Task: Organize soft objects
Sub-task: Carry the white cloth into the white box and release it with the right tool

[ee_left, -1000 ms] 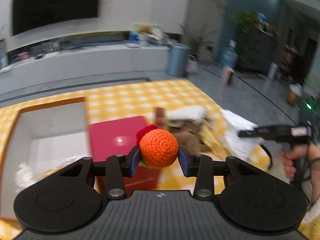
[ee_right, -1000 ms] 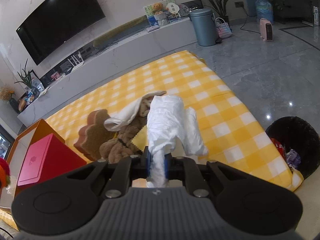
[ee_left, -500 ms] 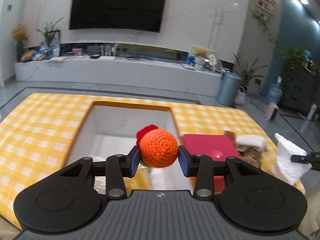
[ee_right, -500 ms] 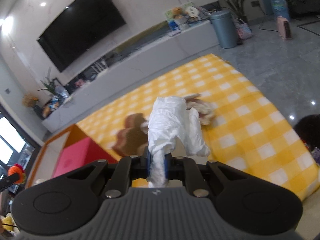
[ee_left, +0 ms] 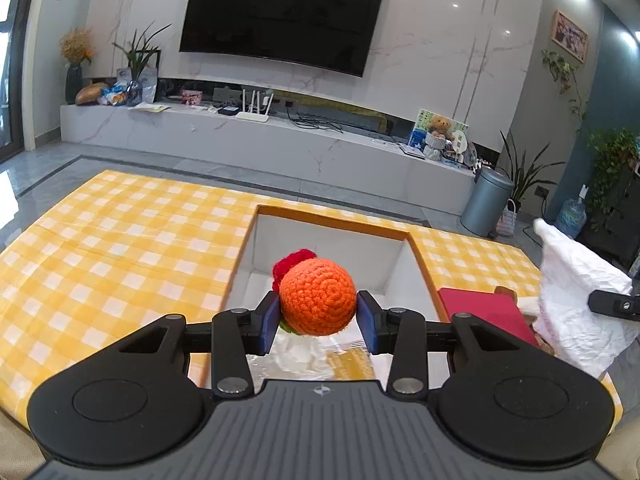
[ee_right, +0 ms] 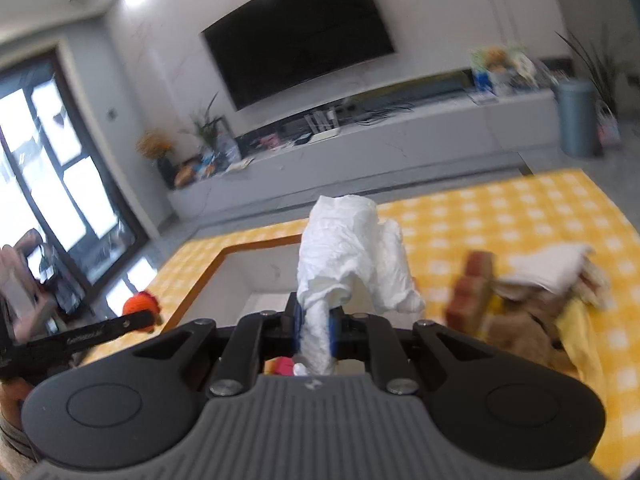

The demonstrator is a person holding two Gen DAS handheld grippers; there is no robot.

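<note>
My left gripper (ee_left: 318, 316) is shut on an orange crocheted ball (ee_left: 318, 302) with a red knitted piece (ee_left: 292, 262) behind it, held above the near end of an open white-lined box (ee_left: 332, 240) with an orange rim. My right gripper (ee_right: 314, 330) is shut on a crumpled white cloth (ee_right: 352, 252) that stands up from its pads, over the same box (ee_right: 240, 280). The cloth (ee_left: 576, 296) also shows at the right edge of the left wrist view. The orange ball (ee_right: 138, 306) appears at the left of the right wrist view.
A red lid (ee_left: 484, 312) lies right of the box on the yellow checked tablecloth (ee_left: 120, 248). A pile with a brown plush toy (ee_right: 524, 332), a brown toast-shaped cushion (ee_right: 472, 284) and a white cloth (ee_right: 548, 268) lies at the right. White items lie in the box bottom (ee_left: 300, 354).
Both grippers swung left from the pile toward the box, each keeping its hold. The box now lies straight ahead of the left gripper; the right gripper rose and its view is blurred.
</note>
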